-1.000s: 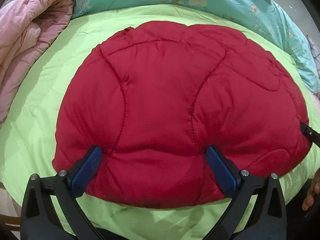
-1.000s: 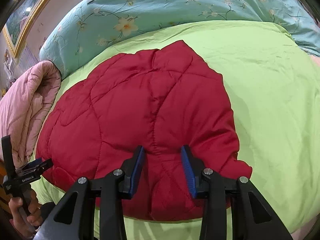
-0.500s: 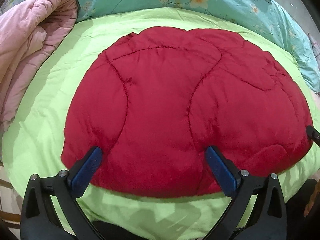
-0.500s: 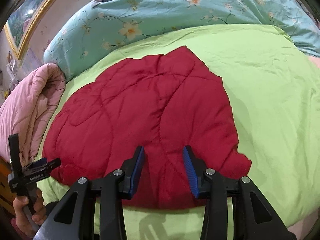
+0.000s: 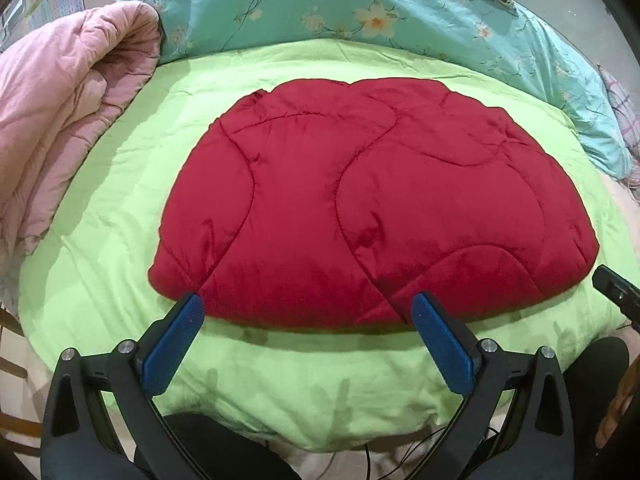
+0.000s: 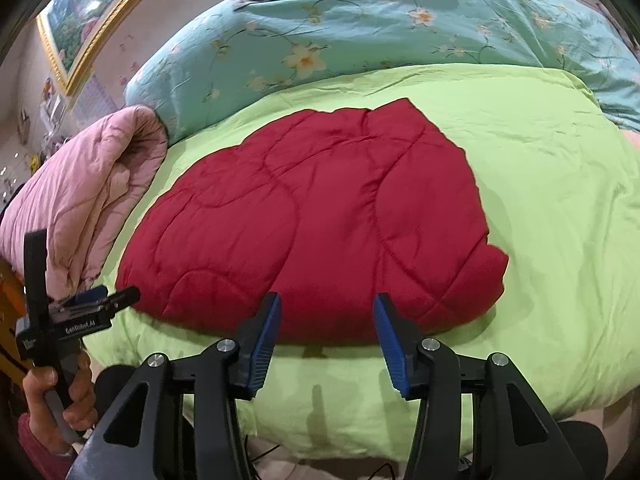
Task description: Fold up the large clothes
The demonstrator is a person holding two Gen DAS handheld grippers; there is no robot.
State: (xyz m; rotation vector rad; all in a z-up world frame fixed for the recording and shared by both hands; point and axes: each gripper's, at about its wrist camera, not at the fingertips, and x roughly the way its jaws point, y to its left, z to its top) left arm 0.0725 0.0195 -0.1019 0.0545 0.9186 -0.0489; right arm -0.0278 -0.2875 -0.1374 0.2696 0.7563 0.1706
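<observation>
Grippers first, nearest the lenses. Left gripper [image 5: 306, 312] is hanging over the near hem with its jaws spread wide and nothing between them. Right gripper [image 6: 326, 312] is likewise released, its blue pads [image 6: 267, 340] parted and clasping nothing, tips sitting level with the hem in the picture; whether they are touching cloth cannot be told.

Task item: red quilted garment [image 5: 380, 208] is lying flat and puffy on the lime green quilt [image 5: 280, 380], near edge just beyond both sets of tips, far edge reaching toward the floral teal duvet [image 5: 400, 12]. It is looking already doubled over, judging by the thick rounded hem and the bulging corner [image 6: 480, 276] on the right.

Risks, as judged from here:
- Padding is thick and the shell is looking slick; a shallow pinch is likely catching only the top layer, so the layers could be sliding apart on the lift.
- Jaws closing low could be grabbing the green quilt along with the hem and dragging the bedding up.
- Uneven lifting between the two hands could be skewing the fold, since the right corner is sitting bunched.

Farther off, a rolled pink comforter [image 5: 68, 120] is crowding the left side; a wide sweep that way could be snagging it.
</observation>
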